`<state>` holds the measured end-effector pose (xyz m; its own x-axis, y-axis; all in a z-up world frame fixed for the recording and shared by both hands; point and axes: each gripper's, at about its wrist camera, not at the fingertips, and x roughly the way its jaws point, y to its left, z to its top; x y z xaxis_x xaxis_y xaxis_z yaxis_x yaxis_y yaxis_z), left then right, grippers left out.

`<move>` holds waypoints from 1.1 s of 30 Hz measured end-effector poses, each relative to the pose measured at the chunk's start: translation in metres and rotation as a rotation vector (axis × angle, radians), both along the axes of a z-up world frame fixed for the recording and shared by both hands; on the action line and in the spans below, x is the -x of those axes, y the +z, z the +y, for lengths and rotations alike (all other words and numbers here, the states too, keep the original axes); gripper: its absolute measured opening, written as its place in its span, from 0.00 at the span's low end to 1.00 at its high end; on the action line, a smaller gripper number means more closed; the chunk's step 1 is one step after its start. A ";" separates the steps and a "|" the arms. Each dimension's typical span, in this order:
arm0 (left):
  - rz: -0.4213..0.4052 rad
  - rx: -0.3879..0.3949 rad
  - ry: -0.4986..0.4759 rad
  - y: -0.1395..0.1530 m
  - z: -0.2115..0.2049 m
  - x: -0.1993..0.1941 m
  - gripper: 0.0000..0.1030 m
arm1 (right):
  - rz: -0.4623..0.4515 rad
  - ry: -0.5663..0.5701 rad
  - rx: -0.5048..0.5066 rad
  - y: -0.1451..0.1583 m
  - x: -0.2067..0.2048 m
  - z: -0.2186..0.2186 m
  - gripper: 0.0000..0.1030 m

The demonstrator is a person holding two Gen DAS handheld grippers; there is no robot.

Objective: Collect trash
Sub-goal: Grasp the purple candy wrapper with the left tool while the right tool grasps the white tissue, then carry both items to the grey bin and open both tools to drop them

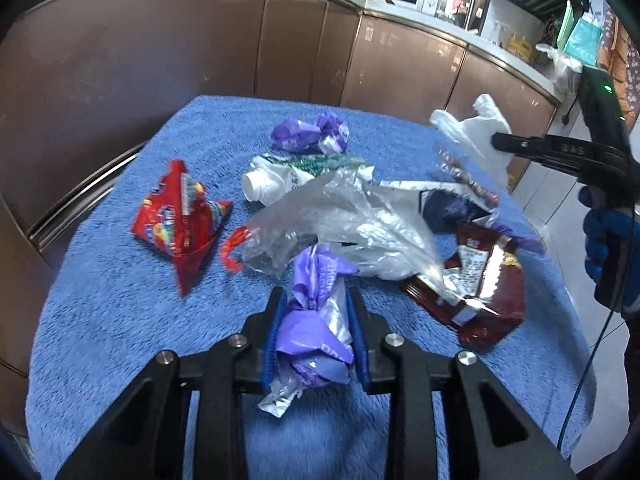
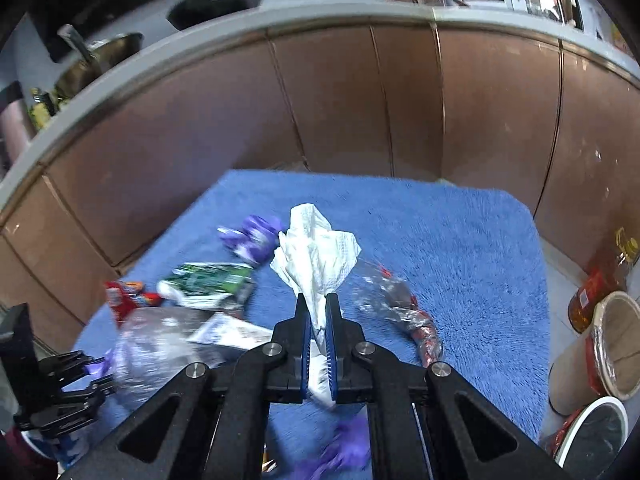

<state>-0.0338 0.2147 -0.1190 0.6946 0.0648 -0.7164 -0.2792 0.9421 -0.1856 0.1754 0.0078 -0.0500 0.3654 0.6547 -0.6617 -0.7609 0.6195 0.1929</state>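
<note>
Trash lies on a blue fluffy towel (image 1: 112, 300). My left gripper (image 1: 316, 300) is shut on a crumpled purple wrapper (image 1: 316, 332), held just above the towel. My right gripper (image 2: 318, 304) is shut on a white paper napkin (image 2: 316, 252), lifted above the towel; it also shows in the left wrist view (image 1: 500, 142). On the towel lie a red snack bag (image 1: 180, 220), a clear plastic bag (image 1: 340, 224), a white and green wrapper (image 1: 296, 172), another purple wrapper (image 1: 308, 134) and a dark red packet (image 1: 480, 292).
Brown cabinet doors (image 2: 340, 100) under a grey counter stand behind the towel. On the floor at the right are a tall round bin (image 2: 600, 348), a white-rimmed bin with a black liner (image 2: 596, 436) and an oil bottle (image 2: 600, 280). A clear and red wrapper (image 2: 400, 304) lies right of my right gripper.
</note>
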 end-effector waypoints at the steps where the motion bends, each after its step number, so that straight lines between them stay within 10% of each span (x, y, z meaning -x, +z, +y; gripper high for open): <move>1: -0.009 -0.001 0.005 0.004 0.000 0.004 0.27 | -0.004 0.009 -0.009 0.005 0.005 -0.003 0.06; 16: -0.151 -0.054 -0.116 0.078 -0.051 0.032 0.27 | -0.112 -0.176 -0.142 0.061 0.081 -0.132 0.06; 33: -0.096 -0.063 -0.699 0.108 -0.319 -0.187 0.27 | -0.075 -0.759 -0.128 -0.010 0.038 -0.351 0.07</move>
